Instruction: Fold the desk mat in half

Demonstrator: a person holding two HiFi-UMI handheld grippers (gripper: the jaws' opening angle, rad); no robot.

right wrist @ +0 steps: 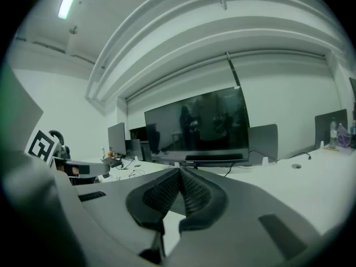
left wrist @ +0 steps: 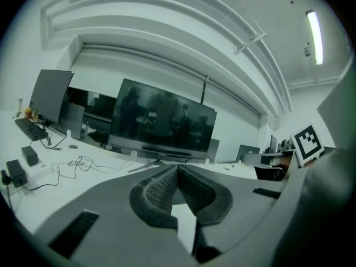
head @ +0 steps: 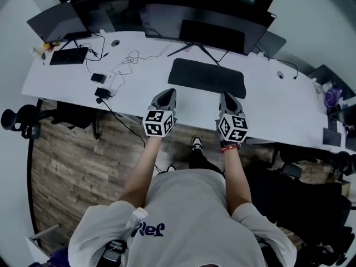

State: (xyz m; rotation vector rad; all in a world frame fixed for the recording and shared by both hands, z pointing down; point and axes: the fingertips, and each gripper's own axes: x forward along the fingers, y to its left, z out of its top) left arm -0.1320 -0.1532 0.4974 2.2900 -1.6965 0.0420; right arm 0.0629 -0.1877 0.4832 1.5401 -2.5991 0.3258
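Desk mat (head: 207, 77) lying flat on the white desk (head: 67, 81), untouched.
Left gripper (head: 167, 92) and right gripper (head: 226, 95) hover side by side at the near edge, jaws together and empty. The dark mat lies just beyond them, before the monitor (head: 217, 35).

**Item:** desk mat (head: 207, 77).
**Look:** one piece, black or very dark grey, matte, with no pattern that can be made out.
**Shape:** a long rectangle with rounded corners.
**State:** flat on the white desk (head: 278, 107), no edge lifted and no corner curled (whether it is one layer or already doubled cannot be told from above).
**Pose:** the long side runs left to right. It is turned slightly, so the left end sits a little farther and the right end a little nearer.
**Place:** the middle of the desk, just to the near side of the monitor stand (head: 194, 49), set back from the desk's near edge.
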